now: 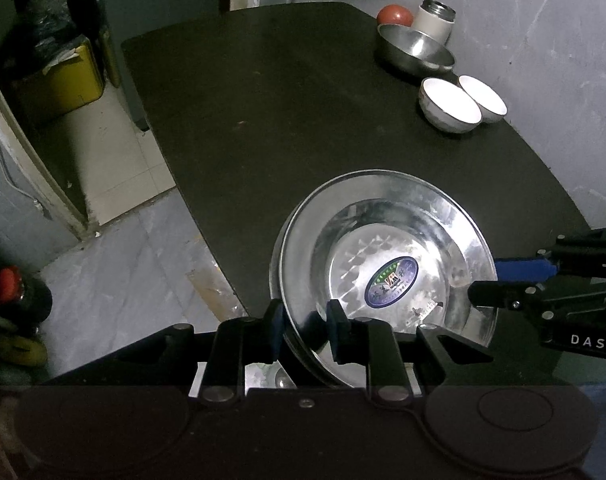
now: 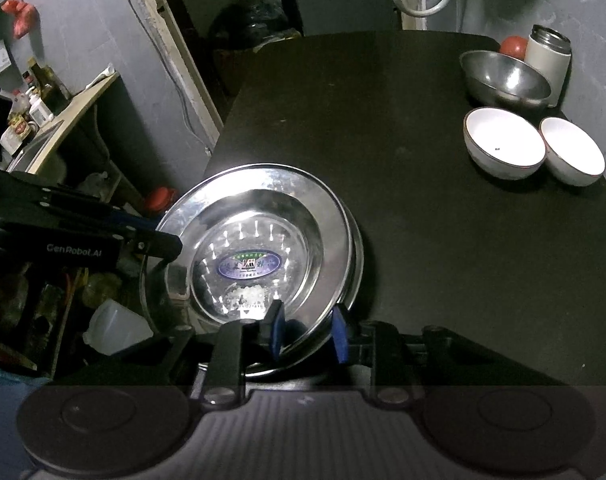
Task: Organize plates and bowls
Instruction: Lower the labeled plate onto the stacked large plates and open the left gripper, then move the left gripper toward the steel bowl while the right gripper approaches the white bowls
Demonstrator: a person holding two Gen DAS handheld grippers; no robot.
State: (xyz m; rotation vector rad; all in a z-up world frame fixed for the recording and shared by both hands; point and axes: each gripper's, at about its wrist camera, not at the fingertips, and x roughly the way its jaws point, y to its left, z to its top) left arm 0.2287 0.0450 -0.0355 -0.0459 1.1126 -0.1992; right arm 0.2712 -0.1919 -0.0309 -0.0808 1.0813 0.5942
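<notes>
A stack of shiny steel plates [image 1: 387,280] with an oval sticker lies at the near left edge of the black table [image 1: 283,120]. My left gripper [image 1: 305,328] straddles the stack's rim with a small gap to the pads. My right gripper [image 2: 309,330] straddles the opposite rim of the steel plates [image 2: 259,248] and also shows in the left wrist view [image 1: 499,284]. The left gripper shows in the right wrist view [image 2: 163,232]. A steel bowl [image 1: 415,50] and two white bowls [image 1: 449,106] [image 1: 483,98] stand at the far right.
A white thermos [image 1: 433,18] and a red tomato [image 1: 395,14] stand behind the steel bowl by the wall. A yellow bin [image 1: 59,76] and tiled floor lie left of the table. A cluttered counter [image 2: 63,120] stands at the left in the right wrist view.
</notes>
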